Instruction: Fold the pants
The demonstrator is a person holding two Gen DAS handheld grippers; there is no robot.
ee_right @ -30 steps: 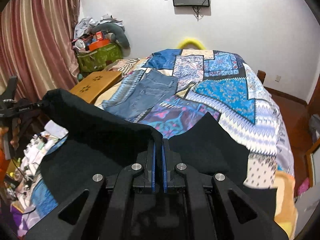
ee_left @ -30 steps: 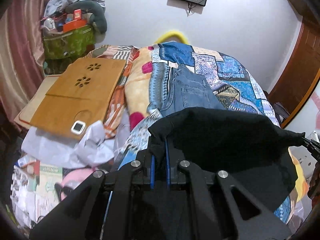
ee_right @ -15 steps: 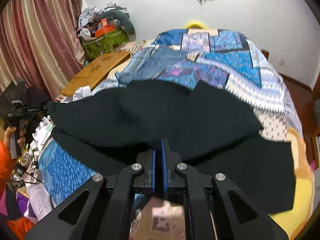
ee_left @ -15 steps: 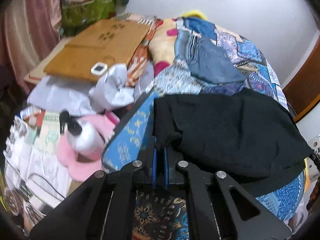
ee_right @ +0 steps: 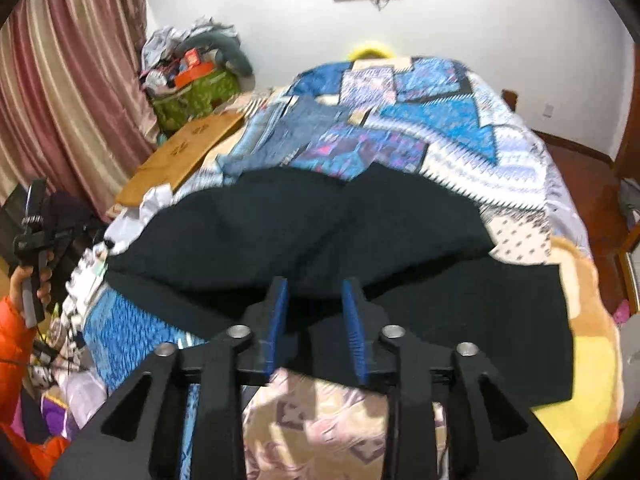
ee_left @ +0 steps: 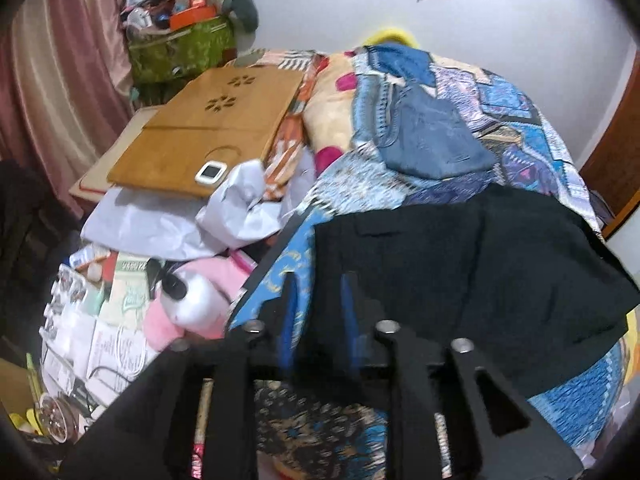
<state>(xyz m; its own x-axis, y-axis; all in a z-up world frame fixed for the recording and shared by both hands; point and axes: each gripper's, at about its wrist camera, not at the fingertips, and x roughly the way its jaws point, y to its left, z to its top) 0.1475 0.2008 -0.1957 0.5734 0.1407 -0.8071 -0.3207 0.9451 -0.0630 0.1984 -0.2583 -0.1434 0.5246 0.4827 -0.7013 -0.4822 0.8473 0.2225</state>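
Black pants (ee_left: 460,272) lie folded over on the patterned bedspread (ee_left: 520,128) at the near end of the bed. My left gripper (ee_left: 318,292) hovers at their left edge. Its jaws are opening, with the cloth edge lying loose between the blue pads. My right gripper (ee_right: 315,292) sits over the near edge of the same pants (ee_right: 320,232). Its jaws are opening too and the pads do not press the cloth. In the right wrist view the left gripper (ee_right: 32,232) shows far left, held by a hand in an orange sleeve.
Folded blue jeans (ee_left: 432,140) lie farther up the bed. A wooden lap desk (ee_left: 208,136), crumpled white sheets (ee_left: 240,208), a pink plush toy (ee_left: 192,304) and floor clutter crowd the bed's left side. A green bag (ee_right: 192,100) stands by the curtain (ee_right: 60,80).
Both grippers came down and forward, laying the black pants on the bed. Both went from shut on the cloth to jaws apart, letting it go.
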